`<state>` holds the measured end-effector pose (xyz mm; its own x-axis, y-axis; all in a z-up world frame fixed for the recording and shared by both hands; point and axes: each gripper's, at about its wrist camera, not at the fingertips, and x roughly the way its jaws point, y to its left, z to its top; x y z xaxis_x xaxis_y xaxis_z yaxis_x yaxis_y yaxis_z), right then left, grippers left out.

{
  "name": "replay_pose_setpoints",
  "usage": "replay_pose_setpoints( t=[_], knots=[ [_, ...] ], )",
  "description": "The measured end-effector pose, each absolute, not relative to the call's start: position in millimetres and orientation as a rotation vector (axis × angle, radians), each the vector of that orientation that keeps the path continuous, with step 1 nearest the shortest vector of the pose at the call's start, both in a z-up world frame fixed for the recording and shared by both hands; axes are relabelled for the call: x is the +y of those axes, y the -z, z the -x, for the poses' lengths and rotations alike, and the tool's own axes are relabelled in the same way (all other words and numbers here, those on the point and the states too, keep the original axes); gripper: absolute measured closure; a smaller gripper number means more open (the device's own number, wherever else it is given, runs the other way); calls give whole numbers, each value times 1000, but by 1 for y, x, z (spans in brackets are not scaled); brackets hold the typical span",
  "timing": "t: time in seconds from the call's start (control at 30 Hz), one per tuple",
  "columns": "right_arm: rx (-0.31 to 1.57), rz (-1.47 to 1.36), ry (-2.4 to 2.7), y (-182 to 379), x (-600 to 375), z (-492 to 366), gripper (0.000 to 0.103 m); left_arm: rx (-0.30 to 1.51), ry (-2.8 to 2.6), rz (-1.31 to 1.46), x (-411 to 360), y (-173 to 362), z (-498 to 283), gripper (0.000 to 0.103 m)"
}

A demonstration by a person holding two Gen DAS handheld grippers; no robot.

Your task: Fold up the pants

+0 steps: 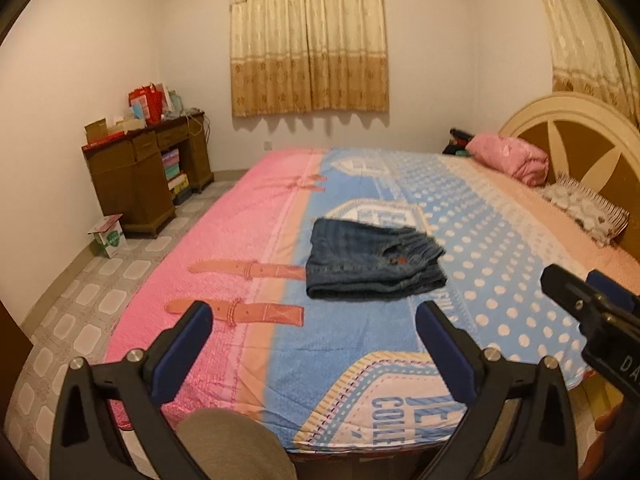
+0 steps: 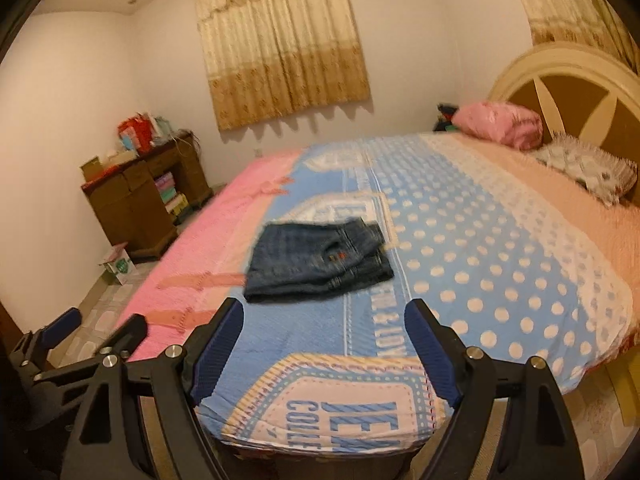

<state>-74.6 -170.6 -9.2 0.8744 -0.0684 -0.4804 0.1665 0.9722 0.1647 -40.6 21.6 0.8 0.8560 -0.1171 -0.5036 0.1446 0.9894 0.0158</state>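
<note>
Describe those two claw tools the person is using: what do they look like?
Each is black plastic: the left gripper and right gripper have two angled fingers with ribbed dark-blue pads and silver bolts at the joints. White lettering marks one body.

A bed (image 1: 248,240) with a pink-and-blue cover, a pink pillow (image 1: 510,158) by the headboard (image 1: 580,136), a brown desk (image 1: 140,168), and curtains (image 1: 308,40).
</note>
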Motion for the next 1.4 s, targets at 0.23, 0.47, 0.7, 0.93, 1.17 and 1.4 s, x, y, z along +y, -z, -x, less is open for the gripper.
replay_pose_setpoints(
  t=[0.23,0.47,0.7,0.93,1.17,1.4],
  knots=[
    [345,-158,137,-32,-157,112,13,403,132,-58,25,-33,72,0],
    [288,-161,124,-48,-149,128,12,392,130,-64,22,-46,79,0],
    [288,-174,126,-49,-153,129,12,410,116,-46,24,-46,77,0],
    [290,-180,121,-49,-154,132,12,399,108,-58,24,-46,77,0],
    [290,-175,125,-49,-155,132,12,385,97,-55,23,-50,80,0],
    [282,-175,127,-50,-159,136,12,397,50,-76,20,-48,80,0]
  ],
)
